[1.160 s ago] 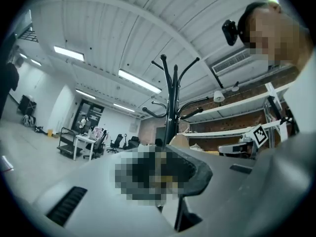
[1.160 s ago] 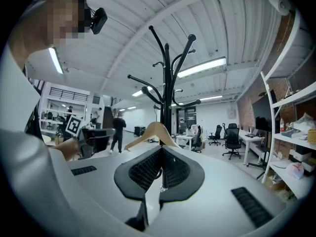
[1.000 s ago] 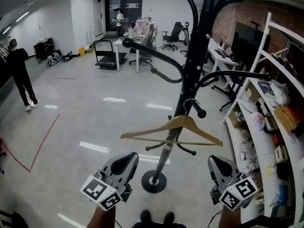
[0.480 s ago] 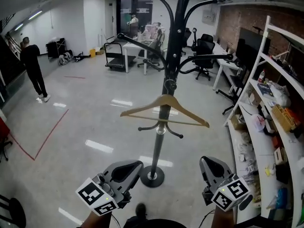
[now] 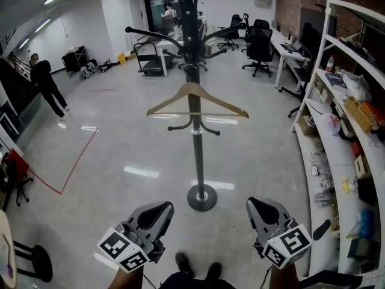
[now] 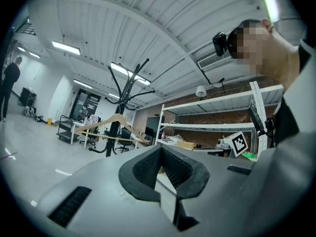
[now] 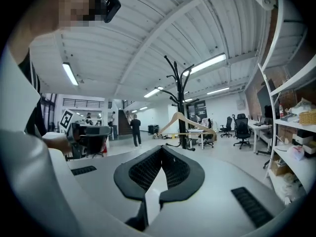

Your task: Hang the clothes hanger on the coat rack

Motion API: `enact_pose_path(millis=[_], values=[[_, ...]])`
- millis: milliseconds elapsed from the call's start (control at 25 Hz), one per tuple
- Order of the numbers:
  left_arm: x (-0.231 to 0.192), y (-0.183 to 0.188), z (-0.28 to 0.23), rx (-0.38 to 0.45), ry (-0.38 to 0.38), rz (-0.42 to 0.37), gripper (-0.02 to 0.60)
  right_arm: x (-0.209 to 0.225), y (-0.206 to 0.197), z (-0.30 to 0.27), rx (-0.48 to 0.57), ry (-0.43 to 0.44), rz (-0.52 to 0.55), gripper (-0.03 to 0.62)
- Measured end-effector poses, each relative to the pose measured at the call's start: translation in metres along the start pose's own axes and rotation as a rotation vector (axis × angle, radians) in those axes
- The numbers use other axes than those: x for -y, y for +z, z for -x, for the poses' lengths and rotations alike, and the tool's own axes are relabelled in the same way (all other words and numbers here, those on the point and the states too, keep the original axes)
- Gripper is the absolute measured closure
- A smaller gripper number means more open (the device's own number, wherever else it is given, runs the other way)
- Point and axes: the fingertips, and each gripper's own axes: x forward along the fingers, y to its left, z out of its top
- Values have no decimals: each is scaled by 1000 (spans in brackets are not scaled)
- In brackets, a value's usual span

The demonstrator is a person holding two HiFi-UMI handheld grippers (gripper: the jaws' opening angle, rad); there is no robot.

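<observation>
Far centre: clothes hanger (image 5: 195, 99) hangs on coat rack (image 5: 197, 161) | near left: left gripper (image 5: 159, 209) jaws together, empty | near right: right gripper (image 5: 259, 206) jaws together, empty | both well apart from rack

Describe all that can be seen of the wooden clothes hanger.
The clothes hanger is pale, bare wood: two sloping shoulders meeting at a peak, with a straight crossbar joining their ends. It hangs level on the coat rack, in front of its pole, below the upper curved arms. Its hook is too small to make out. No garment is on it.
</observation>
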Motion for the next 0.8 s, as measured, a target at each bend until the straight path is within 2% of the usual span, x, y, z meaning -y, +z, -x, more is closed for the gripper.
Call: enact_pose_path(millis=[240, 360, 440, 520, 680, 800], values=[[32, -2, 45, -9, -20, -17, 580, -36, 1, 29, 13, -29, -8, 589], [43, -1, 79, 20, -32, -24, 580, -67, 8, 39, 35, -33, 14, 589], [50, -6, 106, 32, -22, -23, 580, -88, 8, 48, 30, -48, 35, 589], [50, -13, 137, 14, -1, -23, 580, -109, 2, 59, 25, -91, 13, 589], [45, -26, 197, 4, 27, 15, 580, -162, -10, 73, -13, -100, 5, 589], [58, -40, 222, -15, 8, 40, 580, -198, -16, 90, -34, -84, 13, 590]])
